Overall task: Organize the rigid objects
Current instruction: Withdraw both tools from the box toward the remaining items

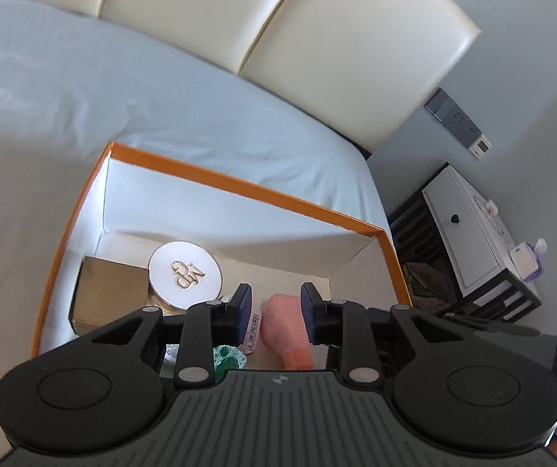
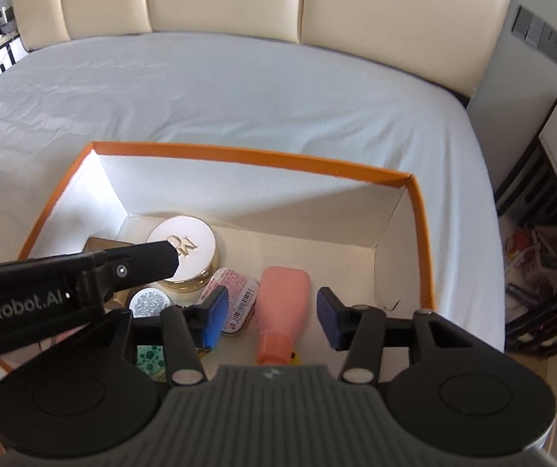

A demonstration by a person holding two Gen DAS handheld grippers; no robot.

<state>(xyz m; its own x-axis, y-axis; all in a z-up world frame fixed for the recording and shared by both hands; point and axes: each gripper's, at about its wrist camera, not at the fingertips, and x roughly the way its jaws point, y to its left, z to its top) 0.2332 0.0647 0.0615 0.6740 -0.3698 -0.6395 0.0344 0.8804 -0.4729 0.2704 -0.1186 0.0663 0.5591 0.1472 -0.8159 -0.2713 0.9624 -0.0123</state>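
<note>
An orange-rimmed white box (image 1: 239, 188) (image 2: 263, 155) lies on the bed. Inside it are a round white-lidded jar (image 1: 185, 270) (image 2: 187, 243), a brown carton (image 1: 107, 292), a pink tin (image 2: 239, 297), a pink tube (image 1: 282, 321) (image 2: 284, 299) lying flat, a small round patterned lid (image 2: 148, 301) and a green patterned item (image 1: 230, 362) (image 2: 150, 360). My left gripper (image 1: 276, 313) is open and empty above the pink tube; its body crosses the right wrist view (image 2: 84, 284). My right gripper (image 2: 270, 313) is open and empty above the tube.
The box sits on a pale blue bedsheet (image 2: 239, 89) before a cream padded headboard (image 2: 224, 0). A white and black nightstand (image 1: 469, 241) stands to the right of the bed, with a small bottle (image 1: 531, 260) on it. Wall switches (image 2: 547, 39) are at the upper right.
</note>
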